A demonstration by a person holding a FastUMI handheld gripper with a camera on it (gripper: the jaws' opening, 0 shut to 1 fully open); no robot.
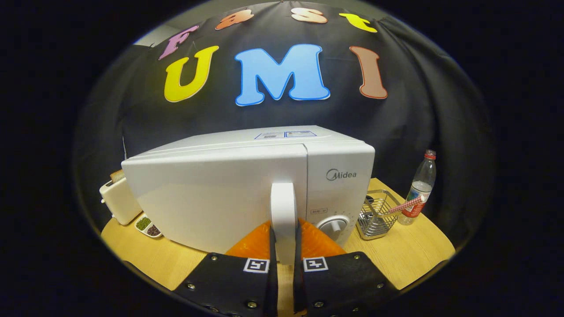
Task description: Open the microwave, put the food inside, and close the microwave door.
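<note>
Your tool (284,237) is clenched on the microwave's door handle (283,211), one finger pressed against each side of that upright white bar. The microwave (246,189) sits on the wooden bench (410,255) straight ahead of the fingers, and its door (211,198) already stands a little ajar: the left part swings toward you while the control panel with its dial (333,225) stays back on the right. So judge the opening as begun, not finished; the cavity is not yet exposed. The food itself you cannot pick out for certain from here. To the far left, beside the microwave, stands a toaster (118,199) with a slice of bread in its slot, and just near it a small dish of seeds (148,226); either could be what goes in. Right of the microwave are a wire basket (376,215) and a plastic water bottle (419,187). Loading and closing are still ahead.
</note>
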